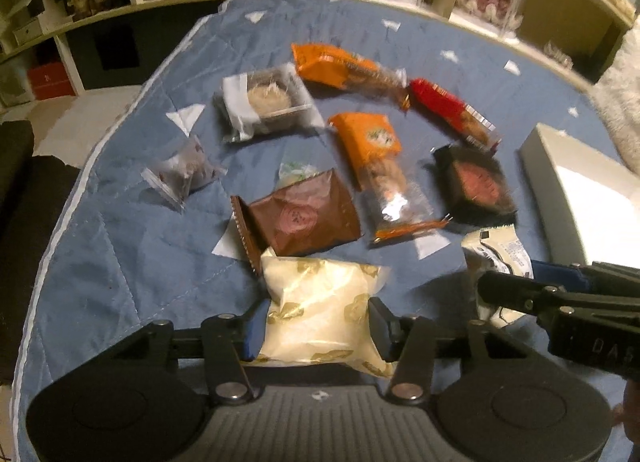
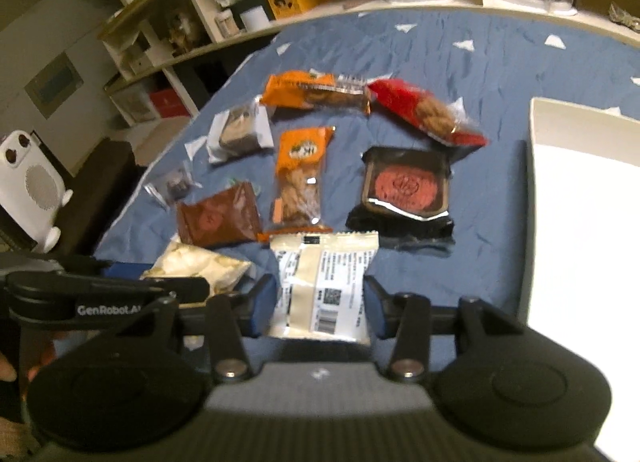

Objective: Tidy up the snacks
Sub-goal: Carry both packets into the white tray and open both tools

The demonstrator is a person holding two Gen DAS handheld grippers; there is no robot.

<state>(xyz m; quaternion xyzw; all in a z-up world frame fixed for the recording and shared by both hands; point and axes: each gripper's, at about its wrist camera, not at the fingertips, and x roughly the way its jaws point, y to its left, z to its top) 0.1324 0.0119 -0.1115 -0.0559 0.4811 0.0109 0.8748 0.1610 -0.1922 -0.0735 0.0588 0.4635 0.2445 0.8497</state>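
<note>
My left gripper is shut on a cream packet with gold print, one finger pressed to each side. The right gripper is shut on a white packet with a barcode, which also shows in the left wrist view as the white packet. Ahead on the blue quilt lie a brown packet, an orange nut packet, a second orange packet, a red packet, a black tray with a pink cake, a clear-wrapped pastry and a small clear packet.
A white open box sits on the quilt at the right. Shelves with jars, a yellow box and doll cases run along the far side. A white speaker-like device stands off the quilt at left. The quilt's left edge drops to the floor.
</note>
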